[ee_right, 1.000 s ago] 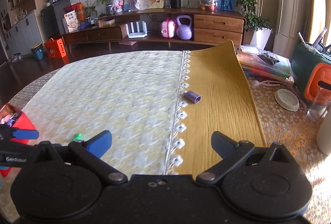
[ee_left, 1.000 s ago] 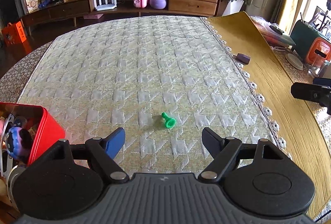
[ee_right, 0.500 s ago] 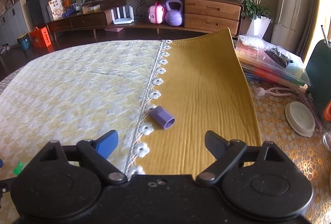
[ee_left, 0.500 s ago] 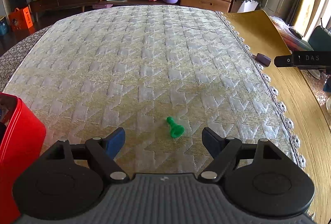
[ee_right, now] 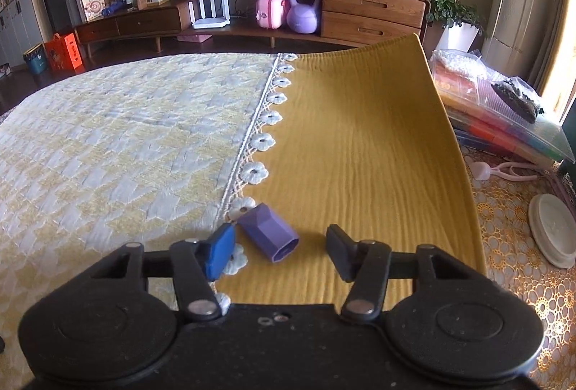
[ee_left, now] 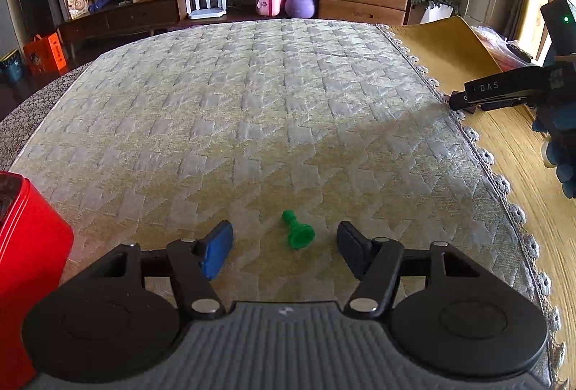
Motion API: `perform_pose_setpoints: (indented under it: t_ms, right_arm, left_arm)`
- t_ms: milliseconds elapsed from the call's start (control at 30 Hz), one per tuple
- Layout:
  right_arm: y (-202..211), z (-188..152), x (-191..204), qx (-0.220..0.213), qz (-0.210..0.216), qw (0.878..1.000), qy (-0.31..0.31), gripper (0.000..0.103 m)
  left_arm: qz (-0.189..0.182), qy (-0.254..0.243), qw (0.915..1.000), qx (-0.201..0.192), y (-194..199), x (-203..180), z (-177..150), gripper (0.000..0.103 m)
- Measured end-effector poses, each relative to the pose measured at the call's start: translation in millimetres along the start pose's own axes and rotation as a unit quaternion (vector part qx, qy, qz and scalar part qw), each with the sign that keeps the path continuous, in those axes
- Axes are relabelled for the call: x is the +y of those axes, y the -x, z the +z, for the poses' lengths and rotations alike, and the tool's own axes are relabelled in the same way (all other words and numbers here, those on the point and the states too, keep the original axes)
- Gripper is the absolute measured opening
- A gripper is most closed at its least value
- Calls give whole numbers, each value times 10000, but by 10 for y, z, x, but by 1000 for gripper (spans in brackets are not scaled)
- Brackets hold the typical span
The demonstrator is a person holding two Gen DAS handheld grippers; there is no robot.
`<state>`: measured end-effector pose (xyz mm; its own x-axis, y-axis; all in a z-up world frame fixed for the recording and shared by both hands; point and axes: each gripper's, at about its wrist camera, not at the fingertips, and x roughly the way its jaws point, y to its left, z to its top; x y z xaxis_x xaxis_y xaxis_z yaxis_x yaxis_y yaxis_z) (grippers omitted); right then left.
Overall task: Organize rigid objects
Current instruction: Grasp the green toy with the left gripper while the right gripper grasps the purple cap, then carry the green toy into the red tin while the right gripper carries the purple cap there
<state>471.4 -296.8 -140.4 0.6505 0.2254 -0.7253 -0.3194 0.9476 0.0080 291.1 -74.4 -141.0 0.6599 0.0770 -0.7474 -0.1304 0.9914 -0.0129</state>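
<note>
A small green pawn-shaped piece [ee_left: 297, 234] lies on its side on the quilted cloth [ee_left: 252, 102]. My left gripper [ee_left: 284, 246] is open and the piece lies between its fingertips. A purple hollow block [ee_right: 269, 232] lies on the yellow cloth [ee_right: 360, 138] by the lace edge. My right gripper [ee_right: 280, 247] is open and the block lies between its fingertips, nearer the blue left pad [ee_right: 219, 255]. The right gripper also shows at the right edge of the left wrist view [ee_left: 504, 89].
A red tin [ee_left: 25, 246] stands at the left by my left gripper. On the right of the table lie stacked plastic boxes [ee_right: 504, 123], a white round lid [ee_right: 550, 231] and a pink tool [ee_right: 504, 169]. A wooden sideboard [ee_right: 252, 15] stands beyond the table.
Both grippers have moved forward and lower. The green piece and the purple block now lie between their open fingertips. The red tin has slid to the left edge of view.
</note>
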Motion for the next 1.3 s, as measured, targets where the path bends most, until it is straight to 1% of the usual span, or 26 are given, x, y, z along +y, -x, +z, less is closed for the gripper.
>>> perform_pose_setpoints:
  t_ms: [33, 67, 100, 167, 200, 267, 300, 367, 500, 600, 700, 867, 1033, 1133, 1300]
  right_arm:
    - [-2, 7, 4, -18, 13, 10000, -10, 52]
    - [-3, 10, 10, -35, 9, 10000, 4, 46]
    - [0, 10, 21, -54, 2, 10000, 31, 39]
    - [10, 9, 37, -68, -10, 10000, 51, 30]
    - [24, 3, 40, -74, 8, 10000, 41, 27]
    - [49, -15, 50, -95, 24, 9999, 27, 24]
    - [62, -28, 59, -104, 22, 9999, 30, 20]
    - [93, -49, 75, -108, 26, 9999, 3, 20]
    - [195, -120, 108, -102, 84, 9997, -206, 20]
    - [320, -216, 139, -69, 270, 9985, -481, 20]
    - [500, -342, 231, -55, 485, 9969, -615, 20]
    - [838, -589, 496, -40, 827, 9946, -626, 20]
    - [1162, -822, 809, -13, 1058, 9926, -600, 20]
    - [1368, -892, 989, -77, 1156, 9917, -563, 20]
    - [1682, -907, 1250, -209, 1242, 9910, -462, 20]
  left_arm:
    - [-5, -2, 10000, -17, 11, -3, 0, 53]
    - [-4, -18, 10000, -32, 19, -9, -3, 44]
    - [2, -38, 10000, -43, 31, -19, -11, 41]
    - [0, -77, 10000, -61, 48, -31, -28, 33]
    - [9, -101, 9999, -74, 57, -37, -38, 31]
    - [4, -152, 9998, -89, 70, -56, -56, 21]
    - [1, -161, 9998, -94, 75, -62, -62, 20]
    - [-5, -177, 9998, -95, 75, -71, -58, 15]
    - [-69, -158, 9998, -87, 63, -31, -33, 15]
    - [-179, -105, 9998, -71, 77, 20, -31, 15]
    - [-175, -86, 9998, -58, 119, 63, -52, 15]
    - [-227, -43, 9997, -54, 279, 133, -110, 15]
    - [-264, 52, 9996, -57, 491, 249, -162, 15]
    - [-287, 150, 9995, -35, 621, 335, -182, 15]
    - [-366, 235, 9990, -111, 898, 475, -205, 15]
